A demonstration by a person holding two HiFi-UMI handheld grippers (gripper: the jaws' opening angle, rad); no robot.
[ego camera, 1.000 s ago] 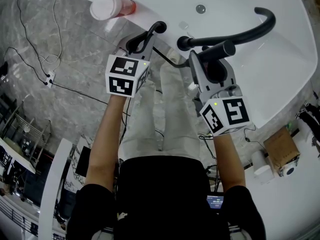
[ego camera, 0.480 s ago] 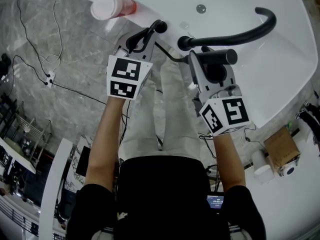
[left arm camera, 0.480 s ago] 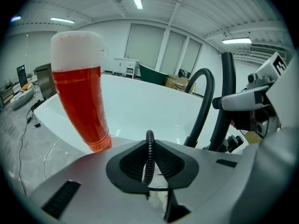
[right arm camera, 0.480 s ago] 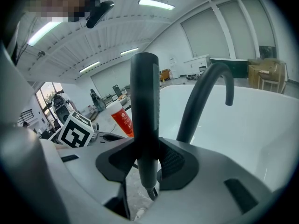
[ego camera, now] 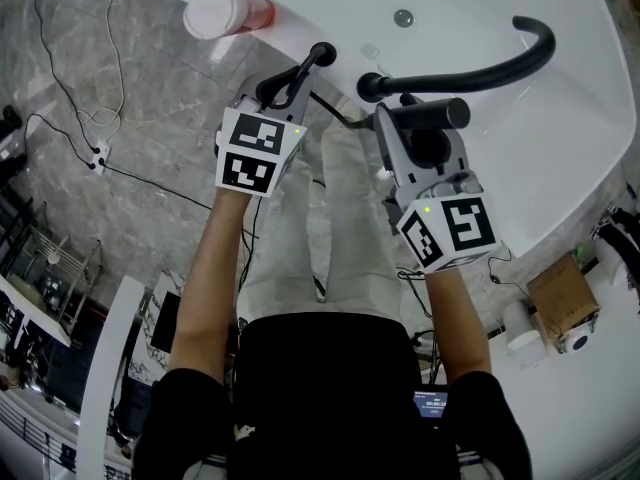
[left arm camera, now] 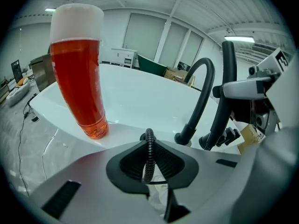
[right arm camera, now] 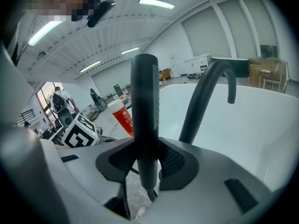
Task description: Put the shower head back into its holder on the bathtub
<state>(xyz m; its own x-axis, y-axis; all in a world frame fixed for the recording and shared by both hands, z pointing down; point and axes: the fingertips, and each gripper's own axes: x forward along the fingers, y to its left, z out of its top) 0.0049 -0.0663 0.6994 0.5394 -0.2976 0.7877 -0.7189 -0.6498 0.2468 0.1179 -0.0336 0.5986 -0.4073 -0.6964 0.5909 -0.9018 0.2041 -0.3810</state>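
My right gripper (right arm camera: 148,167) was clamped on the shower head (right arm camera: 144,92), a stiff, smooth black wand by the bathtub (ego camera: 560,158) rim. My left gripper (left arm camera: 149,164) pinched its limp ribbed hose (left arm camera: 149,141). It was probably light but slippery, best held mid-handle. One wand, one hose, one spout (ego camera: 480,63), one red bottle (ego camera: 225,13).

The tub (ego camera: 560,138) is glossy white; the faucet (ego camera: 470,66), shower head (right arm camera: 145,115) and ribbed hose (left arm camera: 149,148) are black. The bottle (left arm camera: 77,78) is clear orange-red with a white cap. The floor (ego camera: 150,108) is grey veined marble. The left gripper (left arm camera: 149,161) and right gripper (right arm camera: 145,166) are grey with black ridged pads (left arm camera: 174,164); their cubes (ego camera: 255,151) are white with black square markers.
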